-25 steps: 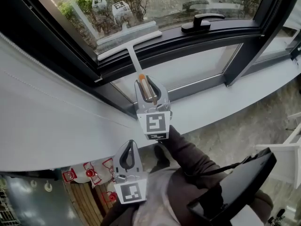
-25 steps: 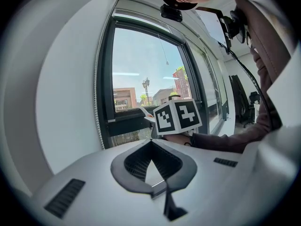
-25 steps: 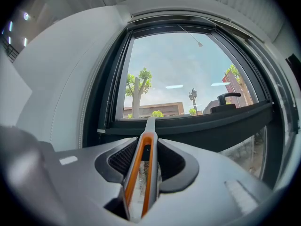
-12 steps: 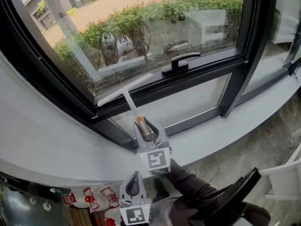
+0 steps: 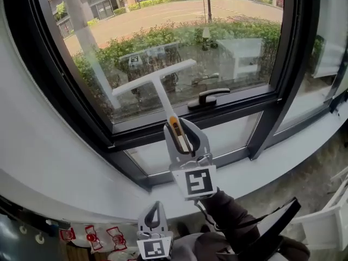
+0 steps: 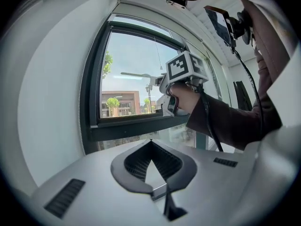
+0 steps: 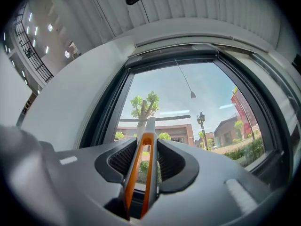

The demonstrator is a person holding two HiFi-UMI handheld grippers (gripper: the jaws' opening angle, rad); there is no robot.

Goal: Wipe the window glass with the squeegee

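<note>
Clamping the squeegee [image 5: 152, 79] by its handle, the right gripper [image 5: 182, 137] lays it on the glass [image 5: 234, 20] at 12 o'clock, while the left gripper [image 5: 154, 217] hangs closed and empty at 6; a wiping stroke seems underway, needing even pressure next.

The right gripper [image 5: 182, 130] is held up and forward on an outstretched, dark-sleeved arm [image 5: 231, 219], its jaws clamped on the squeegee [image 5: 162, 94] handle. The left gripper [image 5: 155, 208] sits low, close to the body, jaw tips touching
</note>
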